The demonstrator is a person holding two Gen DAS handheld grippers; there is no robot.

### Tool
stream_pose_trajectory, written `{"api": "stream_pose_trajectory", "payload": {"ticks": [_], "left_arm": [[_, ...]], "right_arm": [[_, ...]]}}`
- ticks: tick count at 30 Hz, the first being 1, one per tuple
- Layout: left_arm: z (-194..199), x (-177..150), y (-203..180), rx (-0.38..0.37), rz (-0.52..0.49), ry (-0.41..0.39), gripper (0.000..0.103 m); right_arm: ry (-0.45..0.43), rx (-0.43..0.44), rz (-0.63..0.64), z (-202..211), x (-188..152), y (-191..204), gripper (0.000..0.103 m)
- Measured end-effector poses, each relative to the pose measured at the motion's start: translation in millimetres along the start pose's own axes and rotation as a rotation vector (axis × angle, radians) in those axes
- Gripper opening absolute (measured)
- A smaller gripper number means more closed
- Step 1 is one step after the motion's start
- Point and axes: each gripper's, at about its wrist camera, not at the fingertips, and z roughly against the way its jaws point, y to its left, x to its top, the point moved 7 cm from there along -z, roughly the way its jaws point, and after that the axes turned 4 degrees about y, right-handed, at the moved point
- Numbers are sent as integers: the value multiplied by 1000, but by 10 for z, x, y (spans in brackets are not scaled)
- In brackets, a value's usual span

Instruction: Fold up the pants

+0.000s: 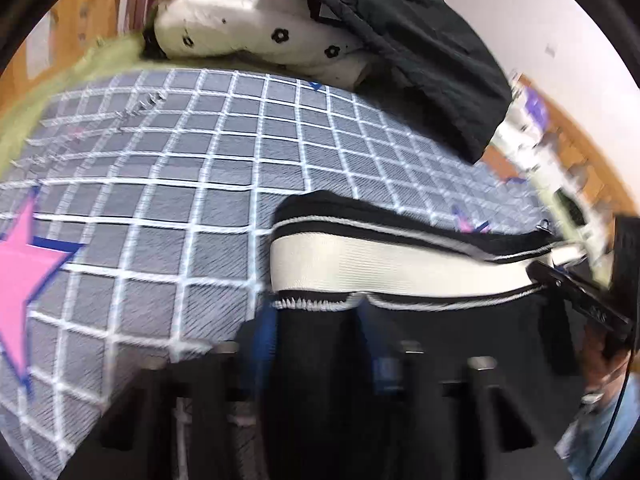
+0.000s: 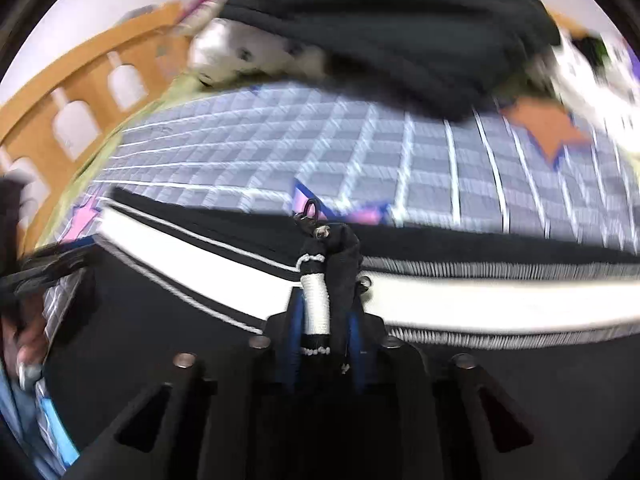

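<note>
— Grey checked bedspread (image 1: 224,152) covers the bed; where are the pants (image 1: 400,268)?

— Lifted just above that bedspread, waistband stretched between both grippers.

— Fingers?

— Left gripper (image 1: 316,332) and right gripper (image 2: 326,312) are each clamped on the waistband. A black jacket (image 1: 420,40) lies beyond.

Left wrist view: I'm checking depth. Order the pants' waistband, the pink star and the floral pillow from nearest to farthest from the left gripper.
1. Waistband, just ahead of the left gripper.
2. Pink star, far left on the sheet.
3. Floral pillow, at the bed's far end.
</note>
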Motion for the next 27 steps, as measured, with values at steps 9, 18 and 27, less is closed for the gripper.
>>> {"api": "stream_pose_trajectory", "payload": {"ticks": [9, 18, 27], "left_arm": [[20, -174, 217, 30, 104, 34, 44], [197, -611, 51, 108, -4, 104, 59], [322, -817, -64, 126, -22, 100, 61]], "right_arm": [[71, -59, 12, -99, -99, -91, 28], [116, -23, -57, 531, -963, 0, 32], [-34, -106, -168, 1201, -996, -316, 32]]}}
